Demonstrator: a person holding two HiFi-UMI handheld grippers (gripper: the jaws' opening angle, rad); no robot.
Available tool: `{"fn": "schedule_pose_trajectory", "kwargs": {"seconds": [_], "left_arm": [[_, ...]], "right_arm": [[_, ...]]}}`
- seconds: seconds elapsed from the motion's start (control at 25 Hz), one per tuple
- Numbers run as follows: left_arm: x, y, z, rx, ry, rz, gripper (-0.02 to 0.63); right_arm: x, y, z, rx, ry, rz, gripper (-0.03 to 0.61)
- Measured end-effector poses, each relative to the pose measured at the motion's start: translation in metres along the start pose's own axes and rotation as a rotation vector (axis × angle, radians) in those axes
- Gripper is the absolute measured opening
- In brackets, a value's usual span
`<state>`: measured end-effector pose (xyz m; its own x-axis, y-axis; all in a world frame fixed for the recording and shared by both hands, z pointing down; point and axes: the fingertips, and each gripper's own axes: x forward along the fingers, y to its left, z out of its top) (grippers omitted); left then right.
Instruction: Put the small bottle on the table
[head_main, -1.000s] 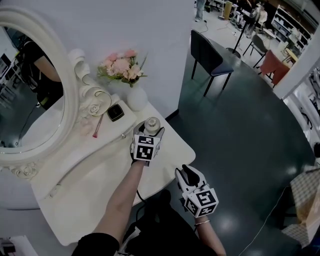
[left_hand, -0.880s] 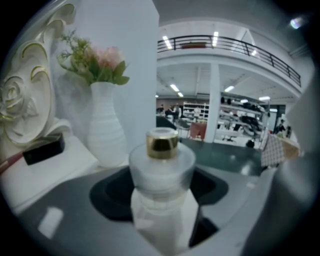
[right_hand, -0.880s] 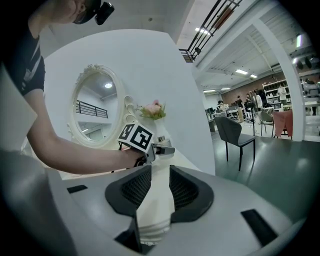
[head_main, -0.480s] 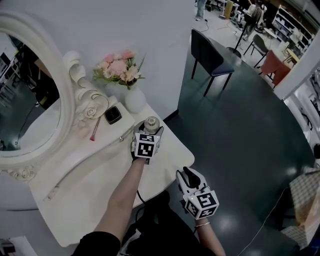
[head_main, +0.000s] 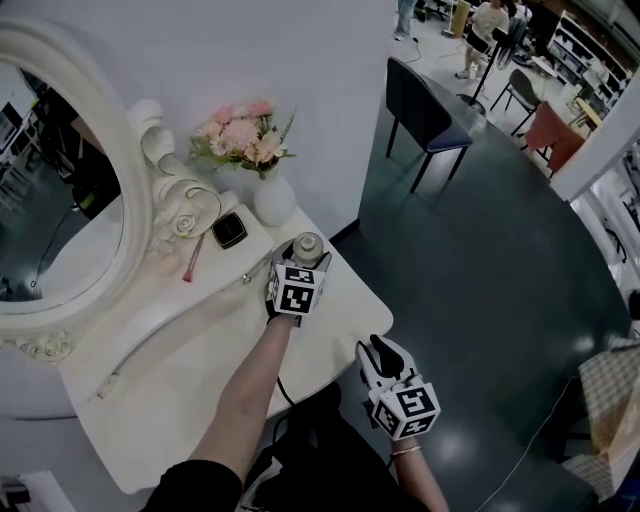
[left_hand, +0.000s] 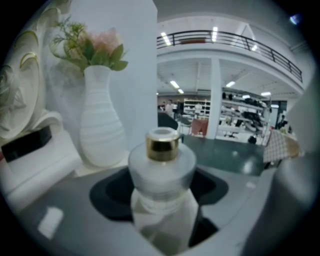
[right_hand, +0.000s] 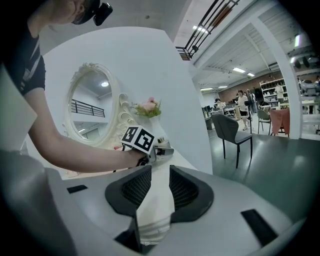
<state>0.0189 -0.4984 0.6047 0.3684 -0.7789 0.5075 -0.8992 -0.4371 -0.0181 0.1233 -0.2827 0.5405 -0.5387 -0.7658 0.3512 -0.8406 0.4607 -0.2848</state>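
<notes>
Your left gripper (head_main: 304, 258) still squeezes the small frosted glass bottle with gold collar (head_main: 308, 243), mid-frame above the white table (head_main: 200, 350). It barely moved, so set it down now. Your right gripper (head_main: 378, 349) hangs slightly open, empty.

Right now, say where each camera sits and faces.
Head view: on the head, looking steeply down at the table; both arms, left gripper, right gripper show.
Left gripper view: on the left gripper, facing the vase; its jaws hold the bottle.
Right gripper view: on the right gripper, facing the mirror; its open jaws, the left arm show.
Shared: bottle and vase, in head and left gripper views.
</notes>
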Motion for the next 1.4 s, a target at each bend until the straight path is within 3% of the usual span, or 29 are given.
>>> {"fn": "schedule_pose_trajectory", "kwargs": {"seconds": [0.72, 1.0, 1.4], "left_arm": [[-0.002, -0.002, -0.003, -0.025, 0.024, -0.034, 0.354], [-0.019, -0.004, -0.002, -0.017, -0.009, -0.034, 0.364], [-0.066, -0.01, -0.013, -0.057, -0.002, -0.024, 0.305]], "right_arm": [[-0.005, 0.007, 0.001, 0.005, -0.016, -0.021, 0.104], [-0.01, 0.015, 0.002, 0.0, -0.03, -0.029, 0.104], [-0.026, 0.022, 0.01, -0.016, -0.069, -0.064, 0.104]]}}
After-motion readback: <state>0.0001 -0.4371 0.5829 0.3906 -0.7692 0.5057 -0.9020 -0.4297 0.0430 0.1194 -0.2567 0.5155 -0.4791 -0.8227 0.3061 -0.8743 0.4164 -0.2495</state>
